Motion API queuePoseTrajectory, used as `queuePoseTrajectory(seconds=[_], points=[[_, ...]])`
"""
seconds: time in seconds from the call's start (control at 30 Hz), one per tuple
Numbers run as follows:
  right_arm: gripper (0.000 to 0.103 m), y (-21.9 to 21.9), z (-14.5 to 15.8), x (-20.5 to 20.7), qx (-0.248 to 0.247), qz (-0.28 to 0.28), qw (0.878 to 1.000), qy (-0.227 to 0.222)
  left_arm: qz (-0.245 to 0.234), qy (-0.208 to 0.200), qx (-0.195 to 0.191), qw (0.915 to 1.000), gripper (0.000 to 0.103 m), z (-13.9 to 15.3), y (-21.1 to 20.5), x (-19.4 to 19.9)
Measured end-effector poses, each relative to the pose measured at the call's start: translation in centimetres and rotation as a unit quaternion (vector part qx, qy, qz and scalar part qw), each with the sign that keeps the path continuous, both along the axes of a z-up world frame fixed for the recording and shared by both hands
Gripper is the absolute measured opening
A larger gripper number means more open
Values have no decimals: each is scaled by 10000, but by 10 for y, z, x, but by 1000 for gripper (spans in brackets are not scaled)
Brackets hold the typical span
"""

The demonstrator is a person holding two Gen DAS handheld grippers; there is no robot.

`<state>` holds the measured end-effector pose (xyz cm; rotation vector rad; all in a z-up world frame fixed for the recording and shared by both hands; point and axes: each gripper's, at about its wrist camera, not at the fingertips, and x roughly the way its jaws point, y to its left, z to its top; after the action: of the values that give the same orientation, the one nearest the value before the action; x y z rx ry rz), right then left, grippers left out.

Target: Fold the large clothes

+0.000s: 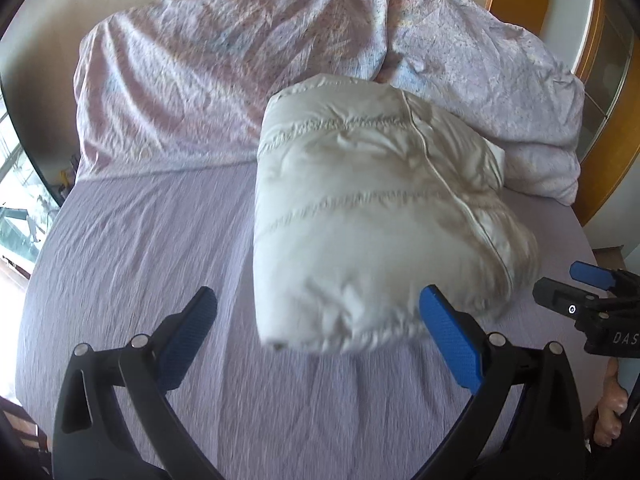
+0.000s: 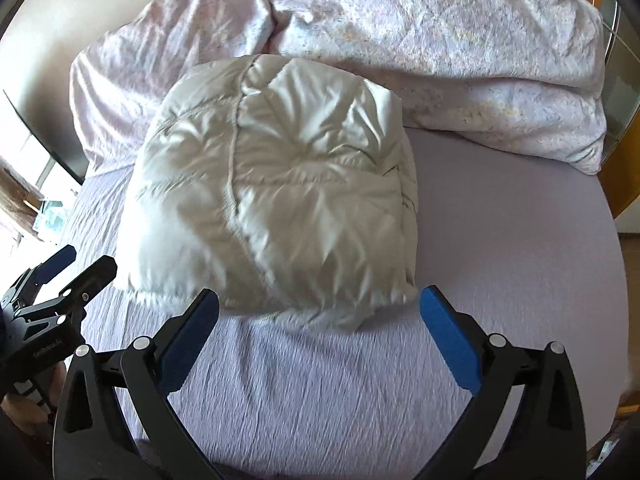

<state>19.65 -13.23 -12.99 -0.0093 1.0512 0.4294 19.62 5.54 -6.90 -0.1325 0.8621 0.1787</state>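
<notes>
From the left wrist, the left gripper (image 1: 316, 316) stands wide open and empty above the bed sheet (image 1: 132, 248), the folded white jacket (image 1: 372, 216) lying just beyond its fingers, long axis running toward the pillows (image 1: 224, 80) at the head edge. From the right wrist, the right gripper (image 2: 320, 312) is likewise spread and empty, the jacket (image 2: 276, 192) just ahead and slightly left, so both sit about equally near.

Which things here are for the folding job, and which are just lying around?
For the job:
- white puffy jacket, folded into a bundle
- left tool, open
- right tool, open

Just there:
- crumpled flowery duvet
- purple bed sheet
</notes>
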Motion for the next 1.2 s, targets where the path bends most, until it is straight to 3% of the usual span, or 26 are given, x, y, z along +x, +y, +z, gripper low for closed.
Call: queuePoseTrajectory(seconds=[0.23, 1.2], points=[[102, -9, 8, -32, 117, -11, 9999, -44, -36, 53, -162, 9998, 101, 3, -8, -25], [102, -19, 20, -62, 412, 58, 9989, -224, -92, -80, -515, 9986, 101, 10, -15, -60]])
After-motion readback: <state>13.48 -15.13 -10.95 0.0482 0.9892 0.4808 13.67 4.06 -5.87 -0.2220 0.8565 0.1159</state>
